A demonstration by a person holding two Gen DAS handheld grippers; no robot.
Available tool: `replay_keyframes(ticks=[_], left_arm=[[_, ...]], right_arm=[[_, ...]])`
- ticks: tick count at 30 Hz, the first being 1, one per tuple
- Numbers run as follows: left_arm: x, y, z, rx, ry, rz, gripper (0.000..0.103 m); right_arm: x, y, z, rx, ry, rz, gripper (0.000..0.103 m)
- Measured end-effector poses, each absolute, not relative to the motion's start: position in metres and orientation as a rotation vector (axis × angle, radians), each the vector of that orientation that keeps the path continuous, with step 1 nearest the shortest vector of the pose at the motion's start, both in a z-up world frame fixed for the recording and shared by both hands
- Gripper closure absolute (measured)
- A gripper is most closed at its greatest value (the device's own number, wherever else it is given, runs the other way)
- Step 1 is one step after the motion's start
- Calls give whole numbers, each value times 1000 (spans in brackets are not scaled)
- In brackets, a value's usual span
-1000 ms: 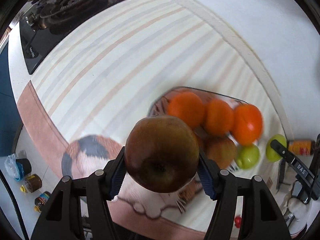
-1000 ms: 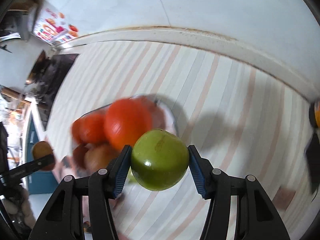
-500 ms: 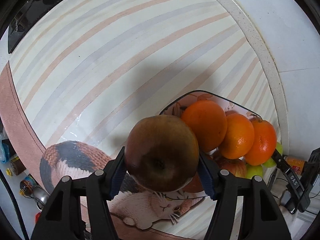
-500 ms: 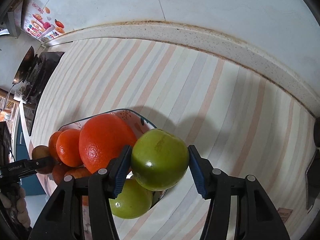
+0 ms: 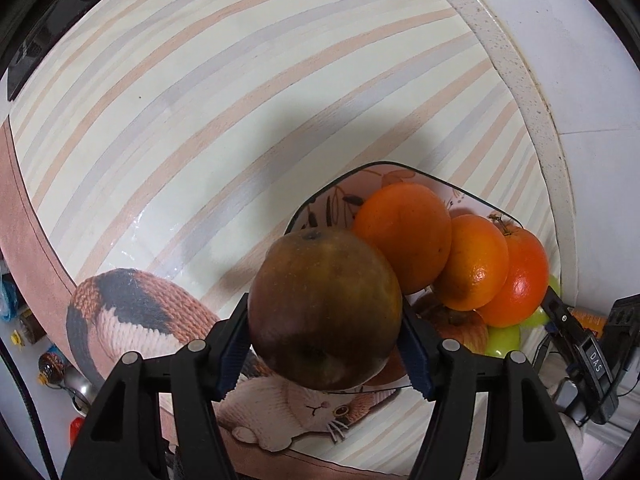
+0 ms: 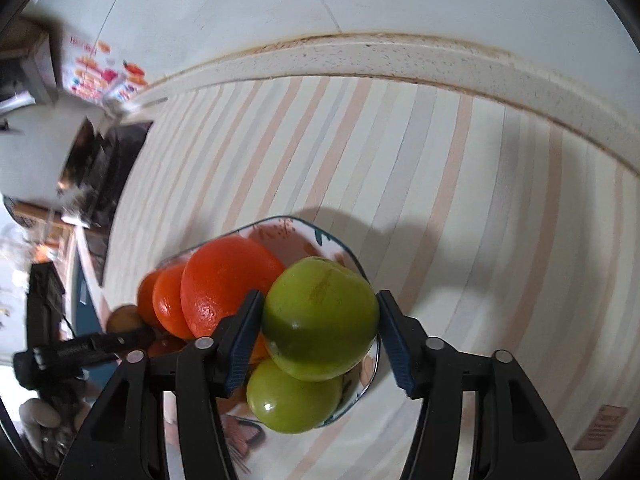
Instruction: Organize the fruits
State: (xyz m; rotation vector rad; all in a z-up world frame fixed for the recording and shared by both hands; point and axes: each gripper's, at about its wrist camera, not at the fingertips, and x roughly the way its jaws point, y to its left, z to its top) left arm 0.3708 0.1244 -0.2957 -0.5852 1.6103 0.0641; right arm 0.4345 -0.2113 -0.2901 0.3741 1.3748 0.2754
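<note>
A patterned plate [image 5: 360, 170] holds three oranges [image 5: 402, 236], a red apple [image 5: 466, 330] and a green apple [image 6: 294, 400]. My left gripper [image 5: 324, 304] is shut on a brown-red apple [image 5: 324, 312], low over the plate's near left edge. The jaws of my right gripper [image 6: 320, 296] are opening around a second green apple [image 6: 320, 320]. Its pads still touch this apple's sides, and it rests on the green apple in the plate, beside the oranges [image 6: 228, 280]. The right wrist view also shows the left gripper [image 6: 80, 350] at the left.
The plate stands on a striped mat [image 5: 200, 120] with a knitted cat picture [image 5: 132, 316]. A speckled ledge [image 6: 400, 60] and white wall run behind it. A black stove [image 6: 104, 160] is at the far left. Small items [image 5: 48, 364] lie beyond the mat's left edge.
Both grippers came down to the plate with their apples. The green apple now sits on the other green apple, and the brown-red apple hangs lower over the plate's edge.
</note>
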Motion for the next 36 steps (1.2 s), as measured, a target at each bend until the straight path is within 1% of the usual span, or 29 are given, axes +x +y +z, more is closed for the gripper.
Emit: replay_keyframes(ticks=[5,7,8,10,11,13,19,25,33,36], left_arm=[[371,119,-291,-529,1606,79,39],[370,119,-288,-522,1600,79,31],[369,120,-285,-519,1593,80,30],[368,121,-279,-509,1581,80,16],[367,122,-276,-504,1574,82,14],[366,123,-268,-486,1559,86,8],[353,120,-231,-445,1473,105,8],[312,94,-182,-260,1359,160,8],[248,64,-141,-174,1275,167,8],[234,58,-122,-176,1240,164,8]], right_arm=[[433,-220,-300,433,1387,273,29],[432,-220,-300,433,1386,274,29],[431,-220,-300,431,1388,273,28],[429,-220,-296,417,1383,265,17],[429,-219,-292,405,1379,264,9],[426,-216,-283,370,1370,247,8],[408,-197,-240,205,1291,211,5],[366,-174,-199,32,1228,180,4],[311,-163,-153,-38,1192,174,4],[288,-159,-125,-53,1153,178,4]])
